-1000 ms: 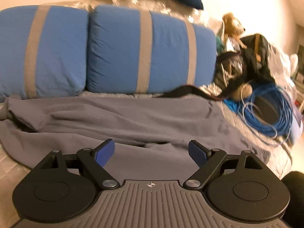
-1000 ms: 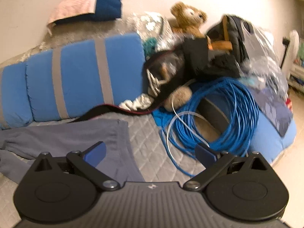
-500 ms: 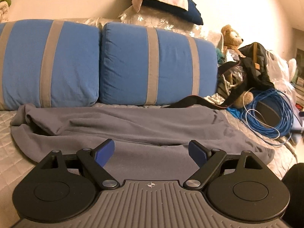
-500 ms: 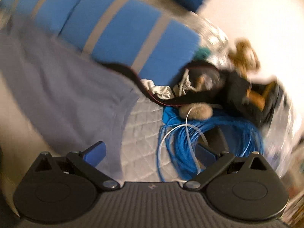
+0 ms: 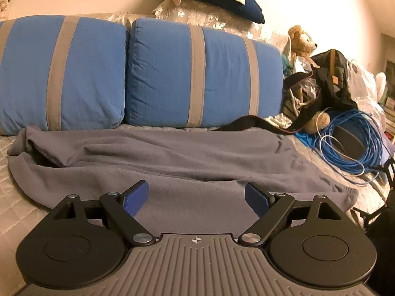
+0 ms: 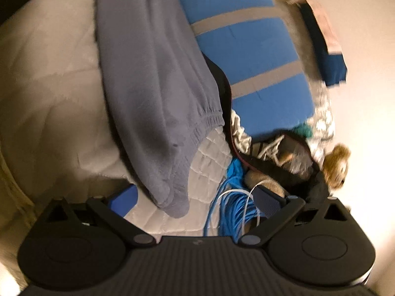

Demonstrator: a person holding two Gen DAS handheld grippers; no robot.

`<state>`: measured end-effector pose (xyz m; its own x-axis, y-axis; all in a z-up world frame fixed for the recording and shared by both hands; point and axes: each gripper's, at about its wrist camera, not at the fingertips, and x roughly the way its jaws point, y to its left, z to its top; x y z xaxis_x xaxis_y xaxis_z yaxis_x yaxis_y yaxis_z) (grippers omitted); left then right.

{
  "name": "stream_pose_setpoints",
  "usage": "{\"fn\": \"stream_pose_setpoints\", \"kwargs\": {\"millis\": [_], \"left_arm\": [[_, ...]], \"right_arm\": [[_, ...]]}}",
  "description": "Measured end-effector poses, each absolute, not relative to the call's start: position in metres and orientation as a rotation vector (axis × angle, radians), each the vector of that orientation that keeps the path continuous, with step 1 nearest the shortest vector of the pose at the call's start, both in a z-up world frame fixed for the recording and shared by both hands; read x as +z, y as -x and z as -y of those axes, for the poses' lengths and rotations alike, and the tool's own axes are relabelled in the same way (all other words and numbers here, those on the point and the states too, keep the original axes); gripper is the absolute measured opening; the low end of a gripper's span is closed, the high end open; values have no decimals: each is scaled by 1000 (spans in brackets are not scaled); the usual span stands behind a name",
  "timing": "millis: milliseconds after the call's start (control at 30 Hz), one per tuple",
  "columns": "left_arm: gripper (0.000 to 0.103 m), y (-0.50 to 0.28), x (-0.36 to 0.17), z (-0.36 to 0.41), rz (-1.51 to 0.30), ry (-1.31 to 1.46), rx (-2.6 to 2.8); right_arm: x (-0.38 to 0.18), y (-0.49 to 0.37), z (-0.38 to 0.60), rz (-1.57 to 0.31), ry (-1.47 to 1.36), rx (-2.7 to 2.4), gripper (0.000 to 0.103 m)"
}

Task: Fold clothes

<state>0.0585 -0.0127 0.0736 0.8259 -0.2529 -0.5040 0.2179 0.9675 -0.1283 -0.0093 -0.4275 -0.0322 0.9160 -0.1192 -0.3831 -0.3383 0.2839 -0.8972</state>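
Your left gripper (image 5: 196, 194) hangs just above the near edge of the grey sweatpants (image 5: 172, 162), its blue pads (image 5: 137, 196) spread wide with nothing between them — cloth shows in the gap, but neither pad presses on it. Compared with a second ago this view has barely shifted: the garment lies spread across the quilted bed cover (image 5: 14, 192), lengthwise in front of the two blue striped pillows (image 5: 197, 74).

Your right gripper (image 6: 195, 198) is likewise spread and empty. What has changed is its attitude: a second ago it looked level over the bed, and now the whole scene is turned on its side and the hand has dropped toward the mattress. The elastic waistband end (image 6: 205, 120) of the sweatpants and its near corner (image 6: 175, 204) now sit between and just beyond the open fingers — by this reading you are lining up a pinch at that corner, with no fold begun yet.

Beyond the garment lie the coil of blue cable (image 5: 355, 143), a black bag (image 5: 328, 79) and a teddy bear (image 5: 301, 42), crowding the waistband end.

Hard to make out: the right view is motion-blurred, so whether the lower pad already touches cloth cannot be told. The cuff end bunches at the far left of the left view, its layers hidden. In the left view your right gripper shows only as a dark sliver at the frame edge.
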Motion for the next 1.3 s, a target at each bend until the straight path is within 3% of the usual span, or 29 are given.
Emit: {"fn": "stream_pose_setpoints", "kwargs": {"millis": [200, 300, 400, 433, 467, 567, 867, 1100, 1300], "left_arm": [[85, -61, 71, 17, -554, 61, -266], [85, -64, 69, 19, -555, 47, -266], [85, -65, 66, 24, -558, 23, -258], [85, -65, 65, 25, -556, 13, -259], [85, -64, 64, 27, -553, 0, -260], [85, -58, 60, 37, -541, -84, -289], [85, -30, 28, 95, -445, -572, -369], [85, -21, -22, 143, -357, -960, -359], [85, -35, -54, 164, -171, -1166, -129]], "right_arm": [[-41, 11, 422, -373, 1443, 244, 95], [-44, 10, 419, -380, 1499, 310, 83], [-46, 8, 418, -412, 1544, 356, 56], [-48, 6, 418, -426, 1556, 364, 40], [-49, 5, 418, -437, 1558, 370, 30], [-45, 3, 419, -450, 1541, 377, 22], [5, -2, 434, -416, 1362, 302, 5], [39, -10, 435, -436, 1231, 292, 3], [51, -17, 435, -448, 1175, 285, 3]]}}
